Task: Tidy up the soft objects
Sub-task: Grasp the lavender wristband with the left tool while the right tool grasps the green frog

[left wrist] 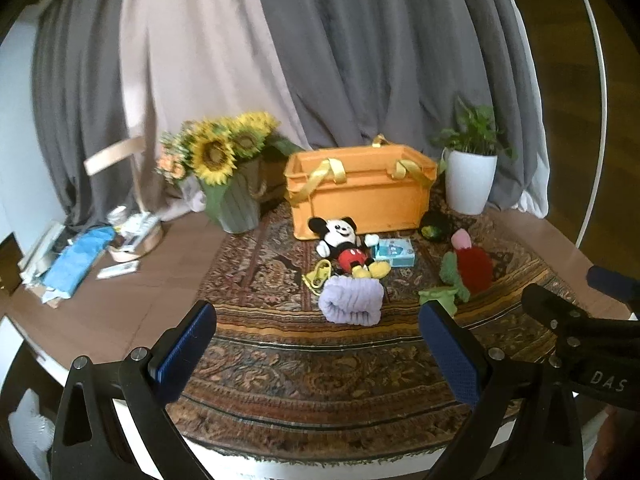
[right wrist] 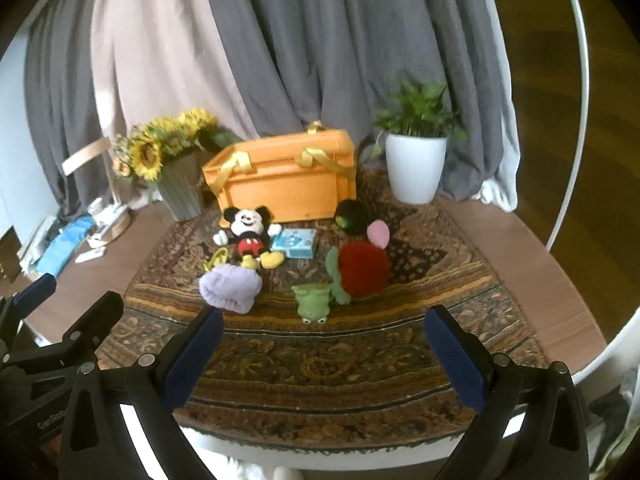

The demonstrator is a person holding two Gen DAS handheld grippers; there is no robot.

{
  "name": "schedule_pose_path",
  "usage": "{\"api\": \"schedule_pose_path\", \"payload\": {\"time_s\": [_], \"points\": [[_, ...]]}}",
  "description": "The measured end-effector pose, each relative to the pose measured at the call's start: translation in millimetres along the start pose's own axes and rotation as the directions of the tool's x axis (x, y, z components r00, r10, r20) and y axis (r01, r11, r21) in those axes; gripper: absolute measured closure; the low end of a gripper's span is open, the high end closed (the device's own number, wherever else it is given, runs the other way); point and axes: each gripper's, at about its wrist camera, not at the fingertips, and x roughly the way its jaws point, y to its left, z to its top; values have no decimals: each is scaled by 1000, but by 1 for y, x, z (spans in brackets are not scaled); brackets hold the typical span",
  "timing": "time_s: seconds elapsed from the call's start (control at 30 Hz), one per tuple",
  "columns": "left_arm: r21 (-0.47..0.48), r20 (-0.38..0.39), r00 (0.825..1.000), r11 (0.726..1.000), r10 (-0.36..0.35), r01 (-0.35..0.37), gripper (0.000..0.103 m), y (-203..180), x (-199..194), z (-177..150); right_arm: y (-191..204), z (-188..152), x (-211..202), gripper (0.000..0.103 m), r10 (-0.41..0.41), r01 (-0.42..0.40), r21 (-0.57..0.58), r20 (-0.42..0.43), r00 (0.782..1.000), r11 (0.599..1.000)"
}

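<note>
An orange basket (left wrist: 360, 196) with yellow handles stands at the back of the patterned rug (left wrist: 304, 376); it also shows in the right wrist view (right wrist: 280, 188). In front lie a Mickey Mouse plush (left wrist: 346, 246), a rolled lilac towel (left wrist: 352, 300), a red and green knitted toy (left wrist: 470, 266) and a green frog toy (right wrist: 314, 302). My left gripper (left wrist: 316, 320) is open and empty, short of the towel. My right gripper (right wrist: 322, 328) is open and empty, just short of the frog.
A sunflower bouquet (left wrist: 224, 152) in a grey pot stands left of the basket, a white potted plant (left wrist: 470, 176) to its right. A light blue tissue box (left wrist: 394, 252), a yellow item (left wrist: 318, 274) and a dark round object (left wrist: 434, 226) lie on the rug. Clutter (left wrist: 80, 256) sits far left.
</note>
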Motion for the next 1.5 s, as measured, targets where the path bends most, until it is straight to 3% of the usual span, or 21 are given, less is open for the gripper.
{"api": "schedule_pose_path", "payload": {"time_s": [0.27,0.53,0.87,1.07,1.33,1.5], "points": [[42,-77,994,995,-83,86,0,6,70,6,5,0,71,16,-10,17,51,-128,992,999],[48,-169,965,976,-200,211,2,11,132,4,13,-8,128,26,-37,58,91,-221,975,994],[27,-276,925,960,-260,278,6,-4,183,-3,12,-21,171,38,-15,56,136,-288,958,989],[18,-310,914,959,-264,283,8,-11,198,-9,8,-21,186,46,19,24,143,-295,955,989],[-8,-347,901,962,-259,274,24,-18,218,-12,4,-20,204,55,52,-9,142,-299,953,990],[-15,-347,902,964,-255,266,45,-19,218,-14,6,-19,206,60,62,-24,131,-295,953,991]]}}
